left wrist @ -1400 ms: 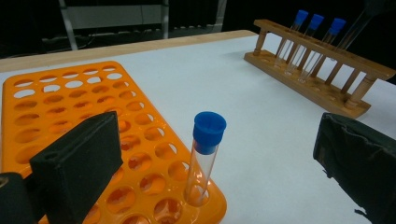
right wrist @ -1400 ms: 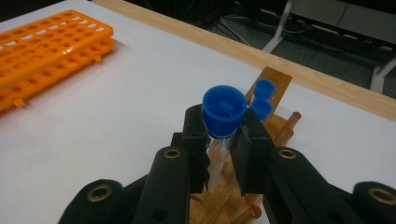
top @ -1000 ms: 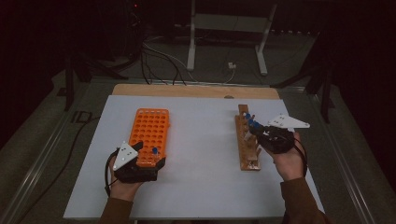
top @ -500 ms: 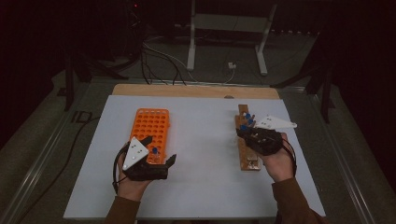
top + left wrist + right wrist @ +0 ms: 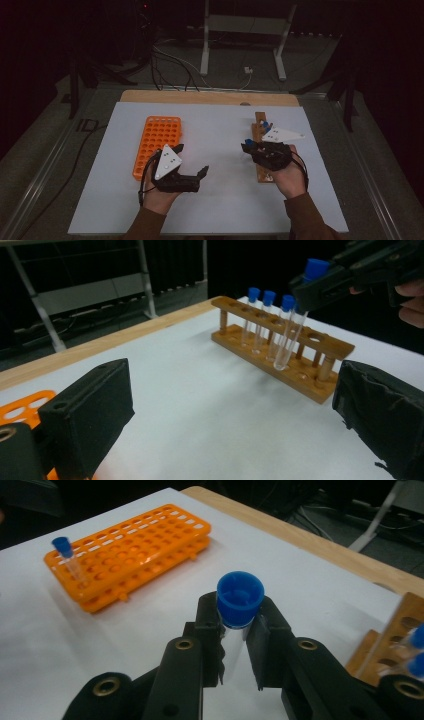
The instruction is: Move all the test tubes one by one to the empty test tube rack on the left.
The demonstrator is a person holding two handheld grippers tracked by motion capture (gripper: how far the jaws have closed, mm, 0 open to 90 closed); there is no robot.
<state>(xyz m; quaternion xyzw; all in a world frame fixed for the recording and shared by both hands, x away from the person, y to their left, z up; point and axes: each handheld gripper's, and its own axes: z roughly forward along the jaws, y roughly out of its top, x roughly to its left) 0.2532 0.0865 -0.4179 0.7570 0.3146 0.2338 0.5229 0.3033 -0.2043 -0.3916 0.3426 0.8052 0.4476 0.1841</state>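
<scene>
Now the right tool (image 5: 239,630) clamps a blue-capped tube (image 5: 295,325) lifted beside the wooden rack (image 5: 280,347); the left tool (image 5: 230,410) stands wide and empty near the orange rack (image 5: 157,142).

Dim room, dark surround; near claws blurred, perhaps slight grain.

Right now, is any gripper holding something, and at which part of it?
The right gripper holds a blue-capped test tube near its top, just below the cap, clear of the wooden rack. The left gripper is open and holds nothing.
</scene>
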